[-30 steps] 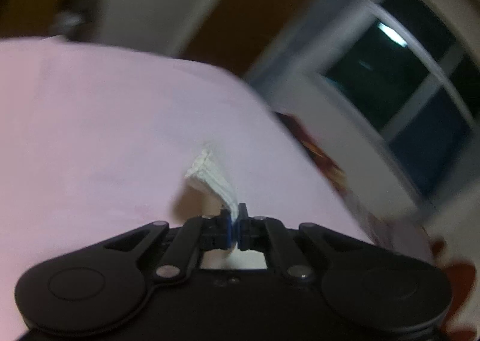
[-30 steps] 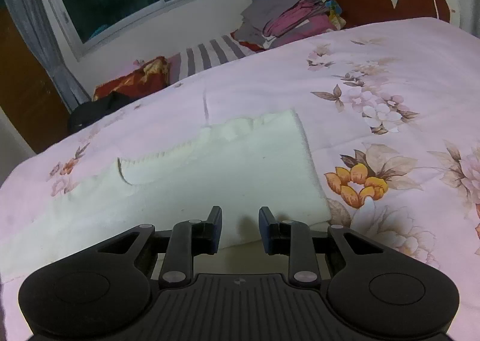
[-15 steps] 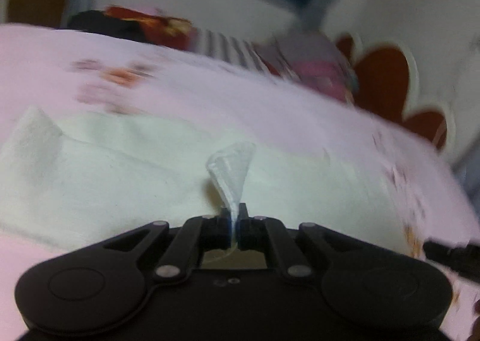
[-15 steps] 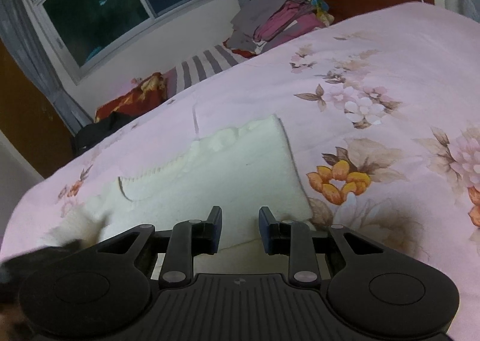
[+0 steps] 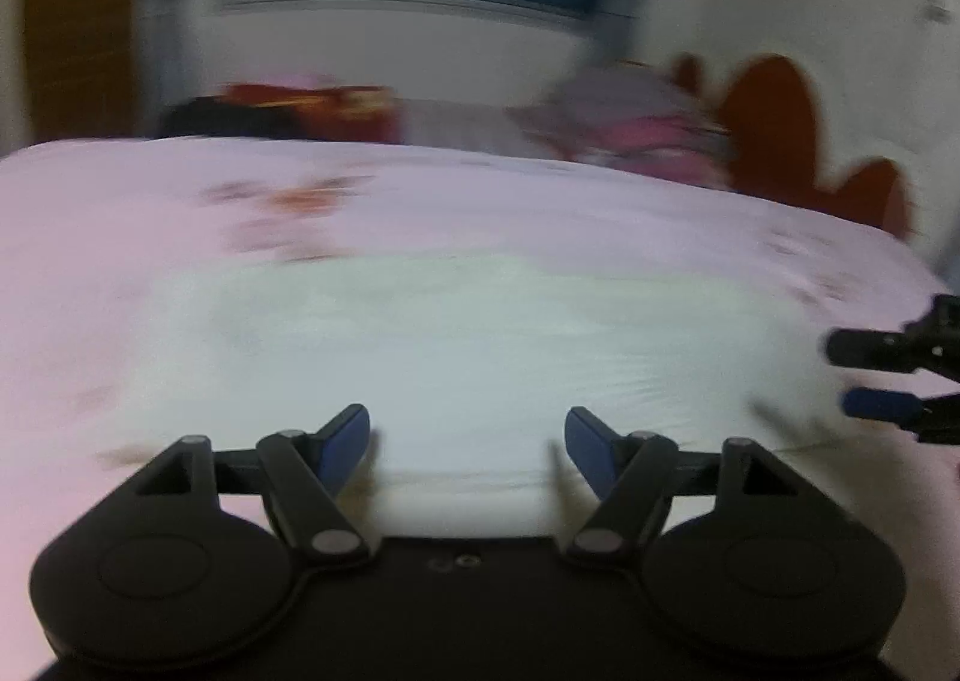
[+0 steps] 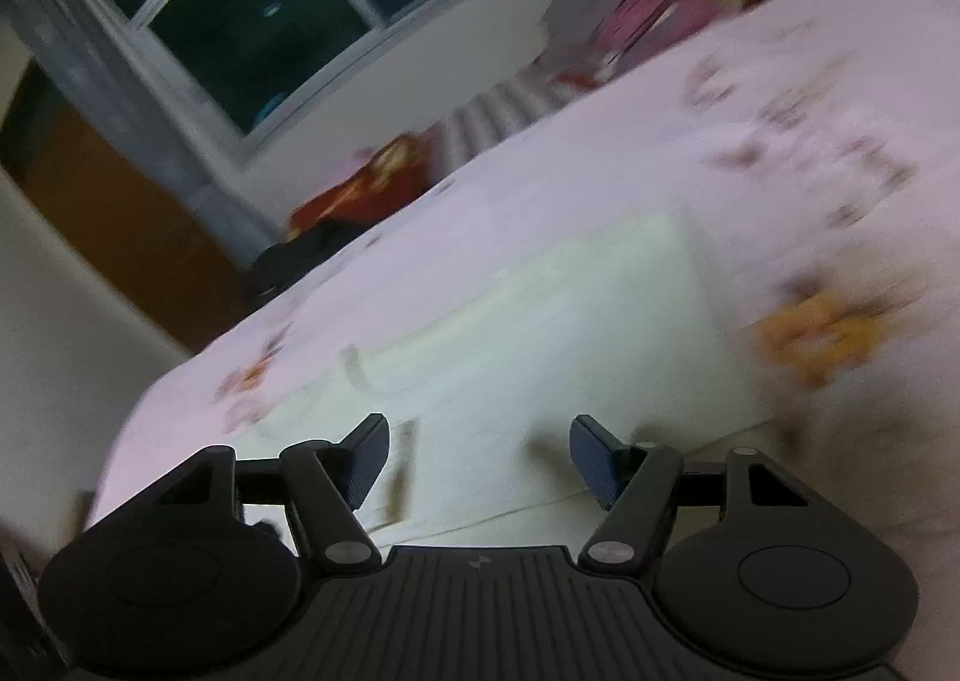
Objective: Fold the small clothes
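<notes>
Both the left tongs (image 5: 467,444) and right tongs (image 6: 479,456) have just been opening and stand wide, empty, over the cream cloth (image 5: 456,345) on the pink bed (image 5: 108,237).

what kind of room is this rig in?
A bedroom, most likely. The work surface is a bed with a pink floral bedspread, a red and white headboard stands behind it, and a heap of clothes lies near the window. A cream cloth lies spread on the bedspread.
</notes>
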`<state>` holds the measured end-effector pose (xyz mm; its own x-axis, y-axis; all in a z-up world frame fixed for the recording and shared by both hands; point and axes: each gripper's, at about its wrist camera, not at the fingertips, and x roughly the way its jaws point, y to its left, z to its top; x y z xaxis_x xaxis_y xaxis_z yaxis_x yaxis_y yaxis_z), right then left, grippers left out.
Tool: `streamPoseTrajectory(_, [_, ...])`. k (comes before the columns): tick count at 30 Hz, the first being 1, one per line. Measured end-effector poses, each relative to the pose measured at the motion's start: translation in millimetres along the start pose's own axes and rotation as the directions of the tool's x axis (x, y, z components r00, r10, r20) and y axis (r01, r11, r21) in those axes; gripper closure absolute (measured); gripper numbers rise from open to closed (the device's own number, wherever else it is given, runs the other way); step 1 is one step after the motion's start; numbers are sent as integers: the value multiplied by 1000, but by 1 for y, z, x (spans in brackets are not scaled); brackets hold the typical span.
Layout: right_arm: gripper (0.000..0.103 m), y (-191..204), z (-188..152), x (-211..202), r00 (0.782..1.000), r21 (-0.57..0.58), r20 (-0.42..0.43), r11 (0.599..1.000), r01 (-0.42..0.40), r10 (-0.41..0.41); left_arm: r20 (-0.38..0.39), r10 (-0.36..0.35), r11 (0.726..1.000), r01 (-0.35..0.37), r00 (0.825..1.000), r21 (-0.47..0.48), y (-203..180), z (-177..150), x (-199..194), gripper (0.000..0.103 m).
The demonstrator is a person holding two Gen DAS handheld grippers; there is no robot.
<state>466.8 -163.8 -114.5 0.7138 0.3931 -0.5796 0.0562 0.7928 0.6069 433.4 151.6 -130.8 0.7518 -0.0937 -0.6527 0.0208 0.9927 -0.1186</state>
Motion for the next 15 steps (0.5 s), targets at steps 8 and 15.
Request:
streamPoseTrajectory(8, [61, 29, -22, 78, 982, 14, -173, 997, -72, 73, -111, 103, 987, -115, 989, -113, 61, -16, 5, 33])
streamPoseTrajectory(15, [100, 46, -19, 86, 987, -123, -160, 992, -35, 15, -107, 51, 986, -67, 993, -153, 57, -9, 9, 34])
